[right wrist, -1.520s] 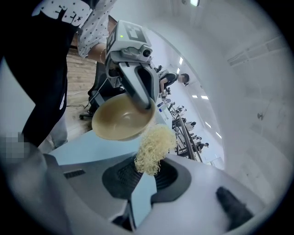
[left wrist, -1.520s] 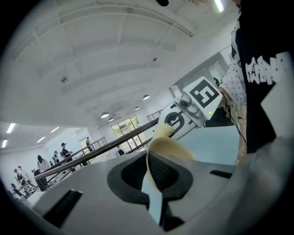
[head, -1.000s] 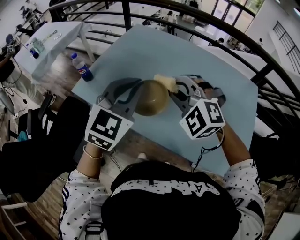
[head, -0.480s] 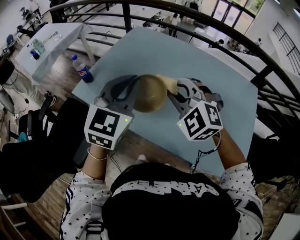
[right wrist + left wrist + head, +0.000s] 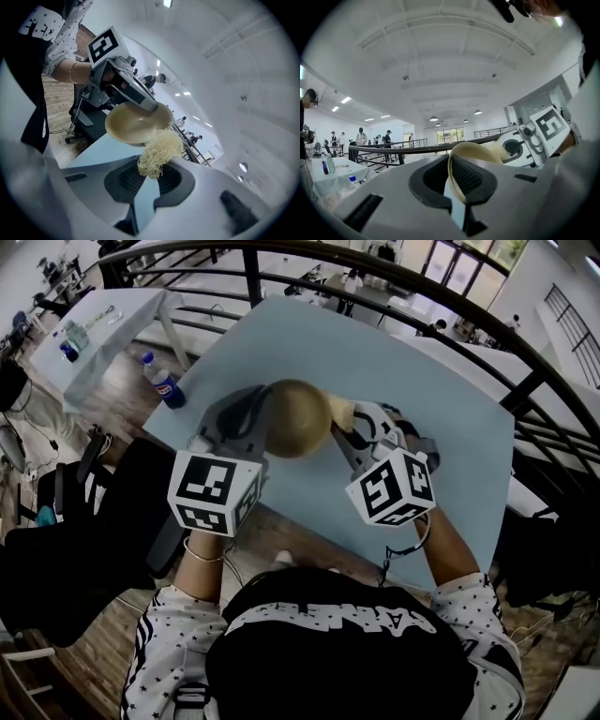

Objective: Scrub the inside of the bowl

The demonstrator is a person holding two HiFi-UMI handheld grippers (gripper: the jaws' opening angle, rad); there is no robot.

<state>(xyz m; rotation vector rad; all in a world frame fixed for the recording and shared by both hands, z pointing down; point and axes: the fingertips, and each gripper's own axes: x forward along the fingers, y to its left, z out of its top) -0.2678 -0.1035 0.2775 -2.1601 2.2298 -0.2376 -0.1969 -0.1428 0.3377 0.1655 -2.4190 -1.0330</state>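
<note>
Left claw: the left claw has its jaws almost together. They pinch the thin rim of the bowl between the pads, and the claw points about level.
Right claw: the right claw is closed on a pale, stringy scrubber. The scrubber sticks out past the tips of the jaws, and this claw points a little downward.
Bowl: it is tan and is held in the air over the near part of the counter, without resting on it. It is tipped on its side. The head view shows its rounded outside, and the right gripper view shows its hollow inside turned toward the scrubber.
Scrubber and bowl: the free end of the scrubber touches the bowl at the lower edge of the rim. As far as I can tell, it is on the inner side.
Counter: it is light blue and lies below both claws.
Around: a bottle with a blue label stands on the wooden floor beside the counter's left corner. A dark railing curves behind the counter.
</note>
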